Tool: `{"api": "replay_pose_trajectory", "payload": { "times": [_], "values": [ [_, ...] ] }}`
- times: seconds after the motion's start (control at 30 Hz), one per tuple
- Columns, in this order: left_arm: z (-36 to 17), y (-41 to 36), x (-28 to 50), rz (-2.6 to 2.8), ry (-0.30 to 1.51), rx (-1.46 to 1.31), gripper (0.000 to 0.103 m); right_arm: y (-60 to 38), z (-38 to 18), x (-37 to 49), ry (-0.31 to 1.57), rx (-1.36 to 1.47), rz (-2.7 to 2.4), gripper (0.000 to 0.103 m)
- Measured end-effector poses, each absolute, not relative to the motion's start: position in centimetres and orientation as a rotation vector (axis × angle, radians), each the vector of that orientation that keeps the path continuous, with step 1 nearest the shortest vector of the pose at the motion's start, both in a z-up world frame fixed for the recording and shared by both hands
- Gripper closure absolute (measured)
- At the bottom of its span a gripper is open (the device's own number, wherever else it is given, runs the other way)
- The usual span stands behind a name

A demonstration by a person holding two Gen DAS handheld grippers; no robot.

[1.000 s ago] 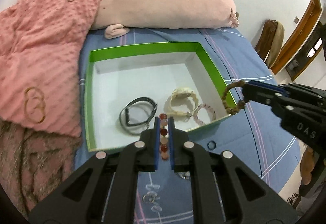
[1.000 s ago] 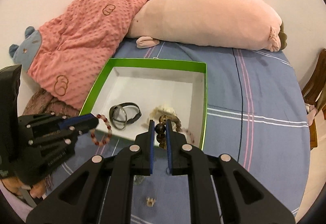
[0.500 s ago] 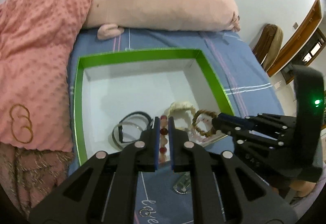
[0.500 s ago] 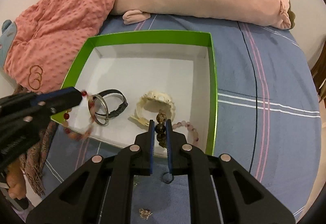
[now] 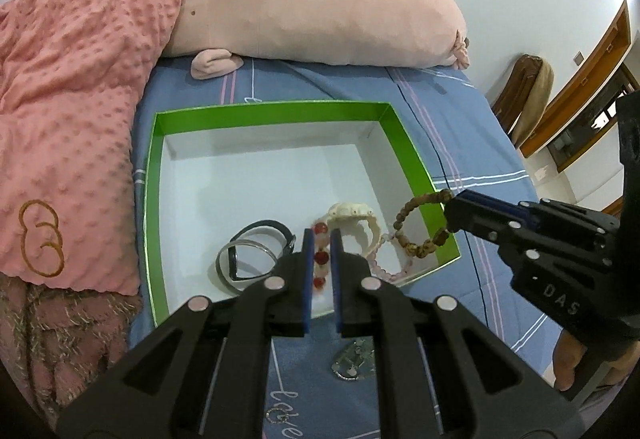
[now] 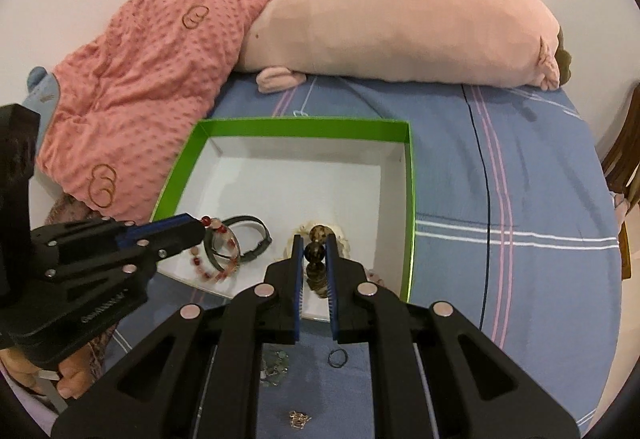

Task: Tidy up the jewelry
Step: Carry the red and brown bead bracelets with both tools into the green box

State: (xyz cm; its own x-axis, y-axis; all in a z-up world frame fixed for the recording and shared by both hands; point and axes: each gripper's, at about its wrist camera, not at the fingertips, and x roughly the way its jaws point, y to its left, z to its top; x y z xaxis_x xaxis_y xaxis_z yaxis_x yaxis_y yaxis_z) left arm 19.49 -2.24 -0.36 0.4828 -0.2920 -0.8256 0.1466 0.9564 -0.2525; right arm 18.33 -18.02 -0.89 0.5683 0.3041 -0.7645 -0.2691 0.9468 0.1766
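A blue bed sheet with pink and white stripes (image 6: pixel 520 199) covers the bed, and on it sits the shallow green-rimmed box with a white floor (image 5: pixel 276 183), our landmark. Behind the box lies a long pale-pink plush pillow (image 5: pixel 320 11) against the white wall; left of the box bunches a coral dotted blanket (image 5: pixel 68 99). A wooden chair (image 5: pixel 520 99) stands off past the box's right side.

The left hand-held gripper (image 5: pixel 321 239) is clamped on a red-and-pink beaded bracelet (image 6: pixel 216 259), which dangles over the box's near-left corner. The right hand-held gripper (image 6: pixel 314 243) is pinched shut on a brown wooden-bead bracelet (image 5: pixel 420 231), hanging over the box's near-right corner, right above the green rim.

Inside the box, toward the near wall, lie a black strap with a silver bangle (image 5: pixel 256 251), a cream carved bracelet (image 5: pixel 352 219) and a pale pink bead strand (image 5: pixel 384 271). The far half of the box floor is bare white.

On the sheet, nearer than the box, lie a silver clasp piece (image 5: pixel 354 363), a small dark ring (image 6: pixel 338 358) and a tiny gold trinket (image 6: pixel 299 418).
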Motion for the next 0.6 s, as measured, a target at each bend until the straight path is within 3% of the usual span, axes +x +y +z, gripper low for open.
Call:
{"api": "replay_pose_trajectory", "payload": {
  "times": [0.33, 0.6],
  "values": [
    [2.5, -1.8, 22.9, -0.226, 0.974, -0.119, 0.095, -17.7, 1.9, 21.0, 0.829, 0.032, 0.334, 0.093],
    [-1.5, -1.2, 27.9, -0.168, 1.056, -0.127, 0.095, -15.2, -1.8, 26.4, 0.934, 0.031, 0.323, 0.093]
  ]
}}
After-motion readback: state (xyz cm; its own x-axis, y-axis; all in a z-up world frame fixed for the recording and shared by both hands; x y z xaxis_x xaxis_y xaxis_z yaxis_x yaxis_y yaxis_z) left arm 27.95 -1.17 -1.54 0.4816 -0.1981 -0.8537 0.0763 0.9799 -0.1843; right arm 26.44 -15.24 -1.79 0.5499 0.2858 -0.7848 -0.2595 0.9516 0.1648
